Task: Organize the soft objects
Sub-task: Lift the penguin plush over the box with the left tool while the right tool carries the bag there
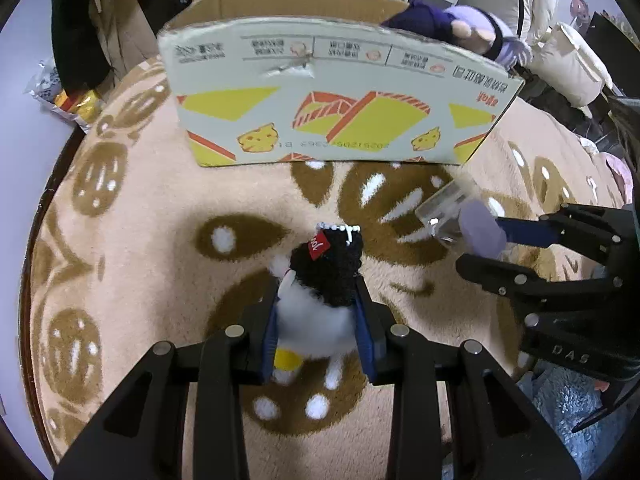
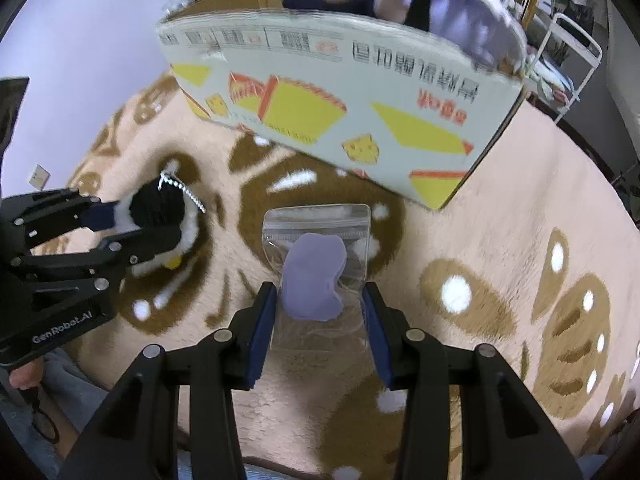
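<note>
My left gripper (image 1: 318, 300) is shut on a small black-and-white plush toy (image 1: 326, 280) with a red tag and a bead chain, held above the rug. It also shows in the right wrist view (image 2: 160, 208). My right gripper (image 2: 318, 300) is shut on a clear zip bag (image 2: 320, 248) holding a soft purple lump (image 2: 314, 280); the bag also shows in the left wrist view (image 1: 476, 226). An open cardboard box (image 1: 336, 116) stands ahead of both grippers, also seen in the right wrist view (image 2: 360, 108). A purple plush doll (image 1: 460, 26) lies in the box at its right end.
A beige rug with brown patterns (image 1: 140, 260) covers the floor. Snack bags (image 1: 76, 100) lie at the far left by hanging clothes. A white padded seat (image 1: 572, 68) and a white rack (image 2: 568, 60) stand to the right of the box.
</note>
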{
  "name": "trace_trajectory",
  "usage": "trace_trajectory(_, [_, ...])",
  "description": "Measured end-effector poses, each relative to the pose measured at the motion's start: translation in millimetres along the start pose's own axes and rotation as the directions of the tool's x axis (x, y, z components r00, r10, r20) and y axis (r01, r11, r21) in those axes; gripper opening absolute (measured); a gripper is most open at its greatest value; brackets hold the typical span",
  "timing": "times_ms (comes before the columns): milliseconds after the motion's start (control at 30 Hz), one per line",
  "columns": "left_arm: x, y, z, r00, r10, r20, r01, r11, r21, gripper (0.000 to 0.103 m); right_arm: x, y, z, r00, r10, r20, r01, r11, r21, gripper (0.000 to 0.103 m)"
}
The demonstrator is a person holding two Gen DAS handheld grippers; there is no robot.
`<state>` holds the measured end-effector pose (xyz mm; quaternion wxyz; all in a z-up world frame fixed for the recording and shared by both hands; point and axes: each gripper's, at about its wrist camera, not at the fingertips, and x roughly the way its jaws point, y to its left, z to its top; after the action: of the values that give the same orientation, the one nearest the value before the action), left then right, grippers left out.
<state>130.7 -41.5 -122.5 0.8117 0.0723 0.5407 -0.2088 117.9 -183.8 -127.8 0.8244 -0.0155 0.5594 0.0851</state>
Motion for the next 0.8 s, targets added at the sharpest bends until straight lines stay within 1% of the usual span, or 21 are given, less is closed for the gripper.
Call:
trace_trajectory(167, [-16,-2,-4,0.999,0.029,0.035,-0.029,1.000,0.007,0.032,-22,-9,-2,0.997,0.017,0.072,-0.018,1.000,0.014,0.046])
trace_trajectory(233, [-23,-3,-5,0.998,0.034,0.057,-0.034,0.999,0.000,0.032,-32,-14,-4,0.994,0.027,0.107,-0.030,0.999,0.026,0.046])
trace_trajectory(267, [-25,-5,-5,0.997,0.036,0.068,-0.036,0.999,-0.003,0.032,-37,-7,-2,0.992,0.031,0.120,-0.035,0.999,0.032,0.046])
trace_trajectory(300, [-32,-4,-5,0.995,0.039,0.089,-0.039,0.999,-0.009,0.032,-38,-9,-2,0.990,0.036,0.135,-0.042,0.998,0.037,0.046])
trace_trajectory(367, [-43,-5,-6,0.991,0.045,0.128,-0.044,0.999,-0.013,0.032,-52,-13,-4,0.982,0.053,0.180,-0.062,0.997,0.050,0.046])
trace_trajectory(433, [-53,-8,-4,0.986,0.066,0.151,-0.067,0.998,0.003,0.032,-59,-14,-5,0.975,0.063,0.211,-0.077,0.995,0.060,0.046])
trace_trajectory(467, [-60,-11,-4,0.982,0.077,0.170,-0.081,0.997,0.014,0.032,-66,-15,-5,0.970,0.071,0.234,-0.089,0.994,0.067,0.045])
trace_trajectory(533, [-72,-14,-3,0.976,0.078,0.203,-0.085,0.996,0.025,0.032,-82,-17,-4,0.955,0.091,0.281,-0.116,0.990,0.074,0.045])
trace_trajectory(567, [-78,-15,-1,0.972,0.079,0.219,-0.086,0.996,0.023,0.032,-86,-13,-3,0.951,0.089,0.297,-0.116,0.991,0.072,0.045])
trace_trajectory(600, [-84,-16,0,0.968,0.084,0.236,-0.092,0.995,0.023,0.032,-90,-10,-2,0.946,0.082,0.314,-0.109,0.992,0.068,0.045])
trace_trajectory(667, [-98,-18,2,0.952,0.110,0.285,-0.122,0.992,0.024,0.032,-102,-5,-1,0.931,0.078,0.358,-0.104,0.993,0.055,0.045])
trace_trajectory(767, [-118,-21,7,0.920,0.140,0.366,-0.162,0.986,0.029,0.032,-118,-2,2,0.906,0.077,0.416,-0.106,0.993,0.047,0.046])
trace_trajectory(800, [-126,-22,9,0.906,0.150,0.396,-0.175,0.984,0.028,0.032,-125,-1,3,0.897,0.069,0.436,-0.099,0.994,0.045,0.046])
